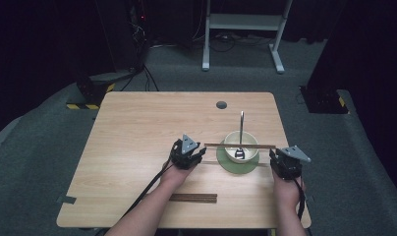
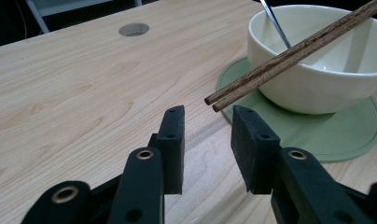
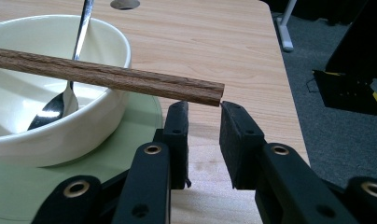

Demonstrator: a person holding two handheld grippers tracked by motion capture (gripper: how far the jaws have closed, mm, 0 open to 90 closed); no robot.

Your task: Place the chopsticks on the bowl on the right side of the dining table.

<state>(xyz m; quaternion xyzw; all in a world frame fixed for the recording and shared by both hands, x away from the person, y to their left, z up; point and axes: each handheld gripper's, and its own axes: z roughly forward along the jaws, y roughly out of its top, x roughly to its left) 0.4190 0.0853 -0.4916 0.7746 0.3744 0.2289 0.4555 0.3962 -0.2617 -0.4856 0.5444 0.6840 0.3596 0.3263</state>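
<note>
A pair of dark wooden chopsticks [image 1: 240, 145] lay side by side across the rim of the cream bowl [image 1: 241, 147], apparently set there as a bridge so that each end overhung the bowl and could be reached from either side. The bowl sat on a round green mat [image 1: 225, 164] on the counter [image 1: 137, 137], with a metal spoon [image 1: 241, 132] leaning inside it, handle pointing away from the person. The left claw [image 2: 207, 140] waited left of the bowl, jaws parted and empty, just short of the sticks' narrow ends. The right claw [image 3: 204, 140], right of the bowl, was likewise parted and empty, its jaws just below the thick square ends. A wooden strip [image 1: 193, 198] lay nearer the person than the bowl.
</note>
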